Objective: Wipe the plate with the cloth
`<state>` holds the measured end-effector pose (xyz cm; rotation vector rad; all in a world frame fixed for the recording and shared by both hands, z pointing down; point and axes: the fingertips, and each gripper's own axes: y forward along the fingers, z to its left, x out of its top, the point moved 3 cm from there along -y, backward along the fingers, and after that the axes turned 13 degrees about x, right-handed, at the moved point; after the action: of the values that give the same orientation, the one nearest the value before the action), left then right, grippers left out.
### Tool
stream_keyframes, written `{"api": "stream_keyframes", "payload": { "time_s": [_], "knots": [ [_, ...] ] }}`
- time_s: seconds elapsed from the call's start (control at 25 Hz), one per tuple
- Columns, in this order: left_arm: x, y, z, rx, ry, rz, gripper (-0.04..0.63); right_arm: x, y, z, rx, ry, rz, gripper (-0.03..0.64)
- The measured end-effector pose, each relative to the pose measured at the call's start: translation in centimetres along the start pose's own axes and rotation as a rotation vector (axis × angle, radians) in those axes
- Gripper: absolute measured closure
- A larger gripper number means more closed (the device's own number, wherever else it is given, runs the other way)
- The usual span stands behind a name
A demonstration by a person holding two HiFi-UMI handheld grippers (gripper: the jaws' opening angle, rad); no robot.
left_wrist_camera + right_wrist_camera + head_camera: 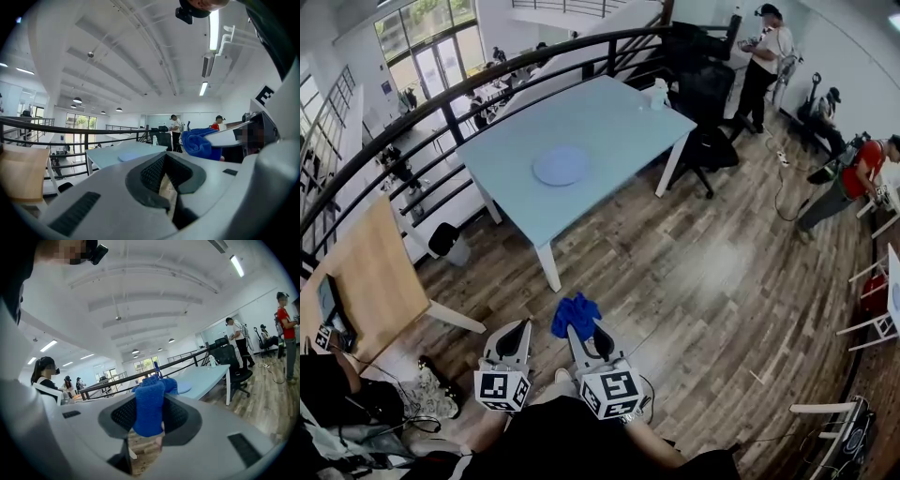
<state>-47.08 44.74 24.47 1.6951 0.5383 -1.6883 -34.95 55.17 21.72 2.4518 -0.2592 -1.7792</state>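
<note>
Far left, a light wooden table [366, 272] sits beside the curved black metal railing [441, 98]. Low centre in the head view, both grippers are held close to the person's body over the brown wood plank floor [722, 272], side by side and just apart. Left gripper [517, 328]: the left gripper view shows its jaws closed together with only a thin slit between them and nothing gripped. Just right of it, the crumpled blue cloth [575, 314] sticks out past the tip of the right gripper [586, 334]. The right gripper view shows those jaws clamped on the cloth, a fold of it hanging down between the dark pads and the rest bunched above. The cloth is in the air, well apart from the table. Further up and slightly left of centre stands the pale blue rectangular table [609, 122] on white legs, and the round pale blue plate [561, 165] lies flat on it, near the edge closest to the railing. Neither gripper is near the plate. A small white bottle [660, 94] stands at the table's far right corner. A black office chair [705, 103] is just beyond that corner. Right side: a person in a white top [766, 56] stands by the wall, and a person in a red top [861, 173] is near the right edge.
</note>
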Motion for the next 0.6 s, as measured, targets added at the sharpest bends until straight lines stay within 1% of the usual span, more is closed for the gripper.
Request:
{"api": "stream_keyframes", "payload": {
  "time_s": [0.12,0.32,0.48,0.6],
  "knots": [
    [0.1,0.3,-1.3,0.004,0.003,-0.013,0.595,0.2,-0.8,-1.0,0.011,-0.011,-0.01,0.497],
    [-0.3,0.1,-3.9,0.009,-0.017,-0.029,0.595,0.4,-3.1,-2.2,0.007,-0.031,-0.027,0.497],
    [-0.6,-0.2,-5.9,-0.003,-0.024,-0.032,0.595,-0.1,-4.9,-3.3,-0.01,-0.016,-0.017,0.497],
    [-0.9,0.0,-6.5,-0.02,-0.02,-0.036,0.595,-0.2,-5.5,-3.7,-0.021,-0.007,-0.029,0.497]
  ]
}}
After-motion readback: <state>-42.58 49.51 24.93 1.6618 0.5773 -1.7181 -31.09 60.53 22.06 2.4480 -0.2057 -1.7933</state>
